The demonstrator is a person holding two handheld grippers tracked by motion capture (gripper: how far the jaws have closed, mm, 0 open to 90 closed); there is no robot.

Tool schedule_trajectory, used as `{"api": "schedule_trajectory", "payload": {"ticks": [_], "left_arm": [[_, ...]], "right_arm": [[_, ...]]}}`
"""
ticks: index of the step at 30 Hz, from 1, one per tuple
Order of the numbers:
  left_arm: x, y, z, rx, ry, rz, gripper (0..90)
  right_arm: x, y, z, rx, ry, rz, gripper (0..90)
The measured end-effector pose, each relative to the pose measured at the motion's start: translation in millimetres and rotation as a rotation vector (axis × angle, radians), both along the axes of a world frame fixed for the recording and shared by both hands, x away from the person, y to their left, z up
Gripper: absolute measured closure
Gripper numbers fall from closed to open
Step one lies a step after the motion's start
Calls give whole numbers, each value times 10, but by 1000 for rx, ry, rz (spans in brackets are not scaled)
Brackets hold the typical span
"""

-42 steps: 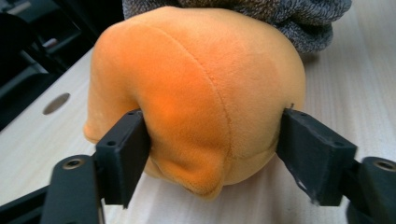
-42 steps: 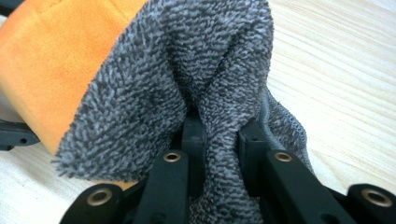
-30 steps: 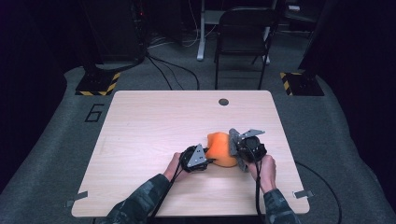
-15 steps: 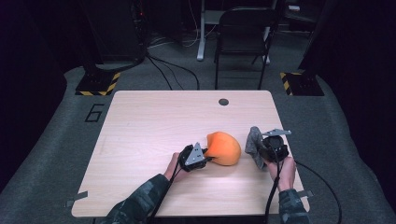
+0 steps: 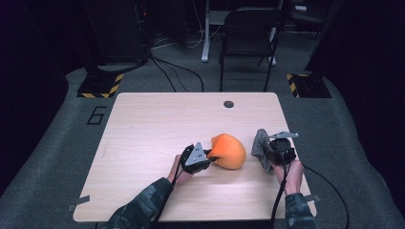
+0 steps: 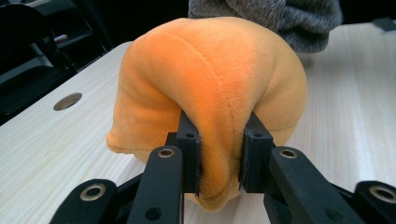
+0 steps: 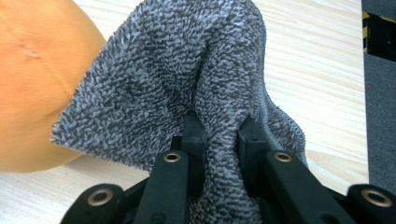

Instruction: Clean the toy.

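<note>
The left tool (image 5: 208, 154) has just been closing and now pinches a fold of the orange plush (image 5: 228, 150), which sits on the surface (image 5: 153, 124) near its front middle, apparently to pin it there. The right tool (image 5: 264, 153) is clamped on a bunched grey cloth (image 5: 260, 147), held off to the plush's right and apart from it, probably so the cloth can be carried across for wiping or covering.

The left claw (image 6: 219, 156) pinches a fold of the orange plush (image 6: 210, 79).
</note>
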State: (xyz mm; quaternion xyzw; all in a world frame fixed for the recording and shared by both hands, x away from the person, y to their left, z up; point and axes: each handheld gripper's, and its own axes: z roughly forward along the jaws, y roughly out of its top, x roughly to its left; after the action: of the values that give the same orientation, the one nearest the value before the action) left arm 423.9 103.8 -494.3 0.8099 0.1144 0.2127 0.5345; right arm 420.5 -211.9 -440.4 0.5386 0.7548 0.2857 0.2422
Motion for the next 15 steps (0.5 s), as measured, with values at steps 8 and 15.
{"api": "schedule_trajectory", "payload": {"ticks": [8,15], "left_arm": [[-83,31,315,-74,88,11,738],[-60,26,487,-88,272,66,732]], "right_arm": [[-14,-73,59,17,-16,-18,772],[-84,-53,255,39,-56,10,772]]}}
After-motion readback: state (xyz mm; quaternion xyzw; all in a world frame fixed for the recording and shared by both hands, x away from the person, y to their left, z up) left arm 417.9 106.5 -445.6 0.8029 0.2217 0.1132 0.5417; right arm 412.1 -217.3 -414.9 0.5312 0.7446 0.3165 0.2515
